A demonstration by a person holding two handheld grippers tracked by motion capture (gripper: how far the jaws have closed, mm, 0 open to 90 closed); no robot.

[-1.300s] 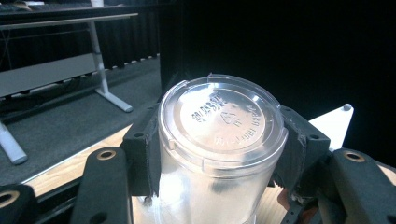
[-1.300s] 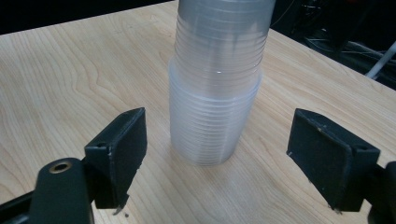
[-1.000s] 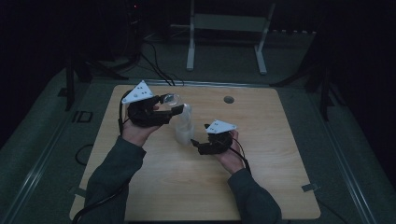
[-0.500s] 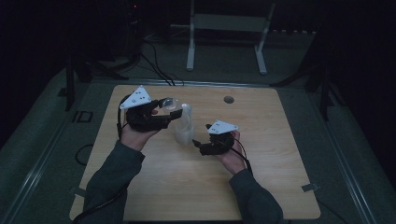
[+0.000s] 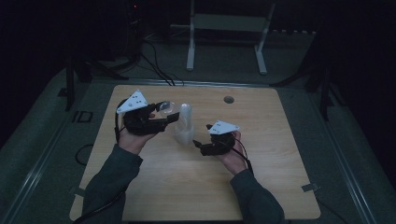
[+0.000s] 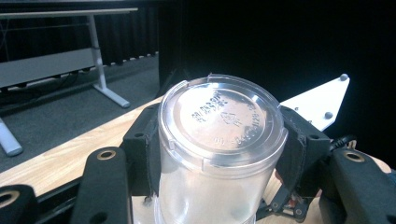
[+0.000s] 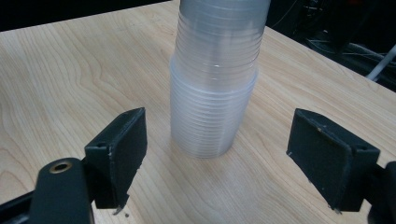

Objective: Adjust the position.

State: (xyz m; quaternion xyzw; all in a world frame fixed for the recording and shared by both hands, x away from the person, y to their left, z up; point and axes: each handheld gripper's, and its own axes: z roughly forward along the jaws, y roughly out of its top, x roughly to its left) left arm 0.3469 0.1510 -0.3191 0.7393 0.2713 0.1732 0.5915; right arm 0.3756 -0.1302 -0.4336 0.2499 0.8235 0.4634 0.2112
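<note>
Separating one cup, by the look of it. Left gripper (image 5: pixel 161 122) pinching a clear ribbed plastic cup (image 6: pixel 219 154) from both sides, bottom end toward its camera, held up above the pale wooden table (image 5: pixel 280 186), just left of the top of the tall stack of clear nested plastic cups (image 7: pixel 215 93). Stack standing upside down, upright, near the table's middle. Right gripper (image 7: pixel 233 158) spread wide, low at the base of the stack, jaws either side and not touching it.

To do it well:
- Close the right jaws squarely on the lower band, lightly, enough to steady without crushing thin walls.
- Keep the held cup clear of the stack top.
- Avoid tipping the stack.
</note>
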